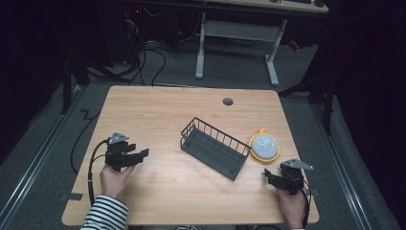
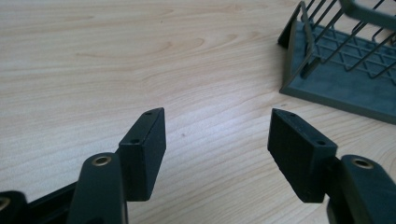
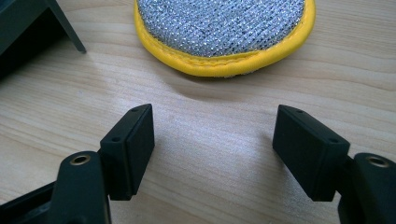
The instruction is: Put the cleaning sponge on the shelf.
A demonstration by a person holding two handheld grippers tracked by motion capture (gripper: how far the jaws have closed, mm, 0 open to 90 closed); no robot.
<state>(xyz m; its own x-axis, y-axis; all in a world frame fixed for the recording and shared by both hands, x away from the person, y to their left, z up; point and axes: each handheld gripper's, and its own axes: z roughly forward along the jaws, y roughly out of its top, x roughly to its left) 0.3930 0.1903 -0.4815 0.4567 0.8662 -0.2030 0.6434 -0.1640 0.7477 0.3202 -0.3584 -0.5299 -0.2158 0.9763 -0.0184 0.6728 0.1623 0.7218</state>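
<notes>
Scouring pad point(image 1: 264, 147), silver with yellow rim, lies flat on the table point(image 1: 158, 110) just right of the wire basket point(image 1: 215, 147). Right gripper point(image 1: 275, 179) sits near it at 5 o'clock, jaws wide, empty. Left gripper point(image 1: 139, 154) well apart at 9 o'clock, jaws wide, empty.

My fingers point(image 2: 145, 154) are matte black on both grippers. The table point(image 1: 158, 115) is pale wood with wavy grain. At two o'clock from my left gripper point(image 1: 131, 155), the wire basket point(image 1: 215, 146) is dark grey-green. The round scouring pad point(image 1: 264, 146) is glittery silver mesh with a yellow rim. My sleeve point(image 1: 106, 214) has black-and-white stripes.
</notes>
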